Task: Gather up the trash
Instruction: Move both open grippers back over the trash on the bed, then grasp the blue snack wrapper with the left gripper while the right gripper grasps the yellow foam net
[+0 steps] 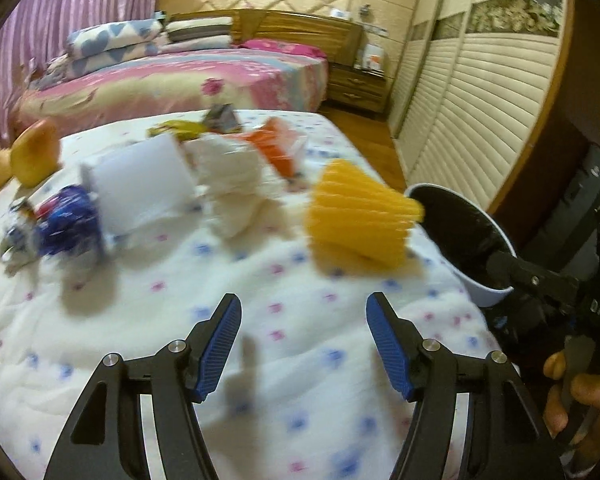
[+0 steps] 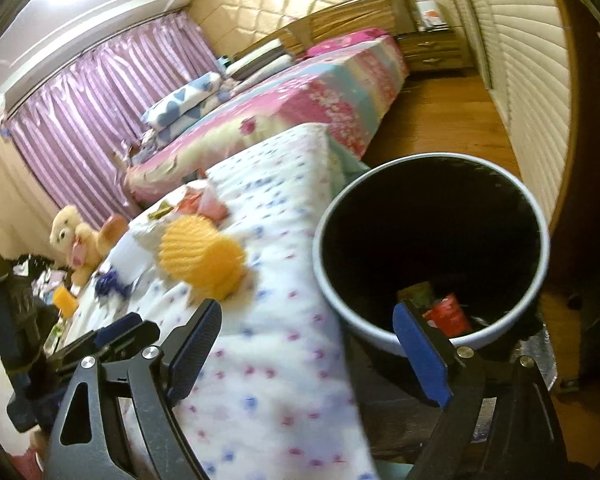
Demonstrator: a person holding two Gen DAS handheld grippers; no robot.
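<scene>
Trash lies on a white dotted blanket (image 1: 284,320): a ribbed yellow cup (image 1: 360,216), crumpled white paper (image 1: 232,184), a white box (image 1: 140,184), a blue wrapper (image 1: 64,220) and an orange packet (image 1: 280,148). A bin with a black liner (image 1: 460,236) stands at the bed's right edge. My left gripper (image 1: 304,344) is open and empty, short of the yellow cup. My right gripper (image 2: 308,348) is open and empty beside the bin (image 2: 432,248), which holds a red wrapper (image 2: 448,316). The yellow cup also shows in the right wrist view (image 2: 200,256).
A teddy bear (image 2: 76,240) sits at the bed's far left. A second bed with a pink cover (image 1: 180,80) stands behind, with a nightstand (image 1: 360,88) beside it. Louvered wardrobe doors (image 1: 480,100) line the right wall over a wooden floor (image 2: 440,128).
</scene>
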